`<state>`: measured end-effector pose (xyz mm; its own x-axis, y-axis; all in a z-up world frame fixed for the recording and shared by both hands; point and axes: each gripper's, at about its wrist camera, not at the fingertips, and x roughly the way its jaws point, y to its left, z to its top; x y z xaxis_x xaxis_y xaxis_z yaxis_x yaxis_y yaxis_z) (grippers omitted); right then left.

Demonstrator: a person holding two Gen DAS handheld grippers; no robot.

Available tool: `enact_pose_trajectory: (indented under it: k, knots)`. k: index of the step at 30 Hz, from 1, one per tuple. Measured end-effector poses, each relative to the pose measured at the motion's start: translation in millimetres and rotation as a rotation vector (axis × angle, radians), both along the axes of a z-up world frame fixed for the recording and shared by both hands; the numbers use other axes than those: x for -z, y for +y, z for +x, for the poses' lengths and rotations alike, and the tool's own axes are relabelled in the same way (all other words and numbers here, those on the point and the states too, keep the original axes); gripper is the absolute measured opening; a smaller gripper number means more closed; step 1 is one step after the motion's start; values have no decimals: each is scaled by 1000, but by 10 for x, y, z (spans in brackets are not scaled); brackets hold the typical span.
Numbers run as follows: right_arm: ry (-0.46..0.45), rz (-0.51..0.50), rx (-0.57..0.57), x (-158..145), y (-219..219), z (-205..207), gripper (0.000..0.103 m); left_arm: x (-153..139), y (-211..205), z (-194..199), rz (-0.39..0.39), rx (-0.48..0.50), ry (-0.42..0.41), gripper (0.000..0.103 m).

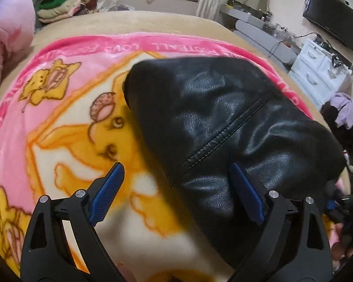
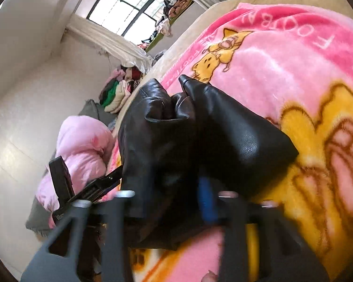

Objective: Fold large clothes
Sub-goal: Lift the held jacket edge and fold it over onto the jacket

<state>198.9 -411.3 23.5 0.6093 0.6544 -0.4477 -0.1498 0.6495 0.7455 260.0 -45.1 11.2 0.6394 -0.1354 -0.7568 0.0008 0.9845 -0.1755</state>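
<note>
The left gripper stands wide, its blue pads clear of everything: one pad hangs over the cartoon blanket, the other over the near end of the black leather jacket, and nothing is pinched between them. The right gripper shows blurred in its own view, rolled on its side; its jaws are apart with a fold of the jacket lying between them, and whether the one blue pad in view touches the leather cannot be told. The jacket lies bunched on the pink and yellow blanket, towards the right edge of the bed, a stitched seam running along its top. Past the blanket's far border the tan bed cover shows bare. A pink puffy coat sits at the bed's left edge. Beyond the far edge, folded clothes are stacked near the window; a white dresser and a black screen stand at the right.
</note>
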Motion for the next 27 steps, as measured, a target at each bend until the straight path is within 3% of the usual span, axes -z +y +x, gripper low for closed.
enact_pose_trajectory:
  k: [5,6,7,8,10,12,15,20,24,26,27]
  knots:
    - [-44,-2,-27,-194,78,222,83,-25,46,-1,-17,8,-1,84]
    - [-39,0,-26,-200,87,278,76,-35,34,-1,-8,12,-5,84]
    - [-37,0,-19,-198,98,346,59,-32,20,4,-3,13,-7,84]
    - [-41,-2,-20,-206,105,382,32,-38,12,4,1,14,-9,84]
    - [-65,-3,-15,-274,107,422,25,-74,6,16,-11,19,-13,84]
    - [-138,7,-10,-442,43,336,25,-196,26,18,-71,21,-35,84]
    - [-192,-47,26,-564,-89,264,25,-271,-72,14,-99,49,-43,86]
    - [24,-93,75,-75,-366,352,26,-57,-313,26,-127,79,19,92]
    - [64,-142,63,34,-375,348,30,29,-372,37,-160,63,27,92]
    - [65,-183,51,21,-347,354,38,45,-383,55,-166,65,34,92]
    - [64,-190,52,19,-365,344,50,40,-392,49,-164,65,33,92]
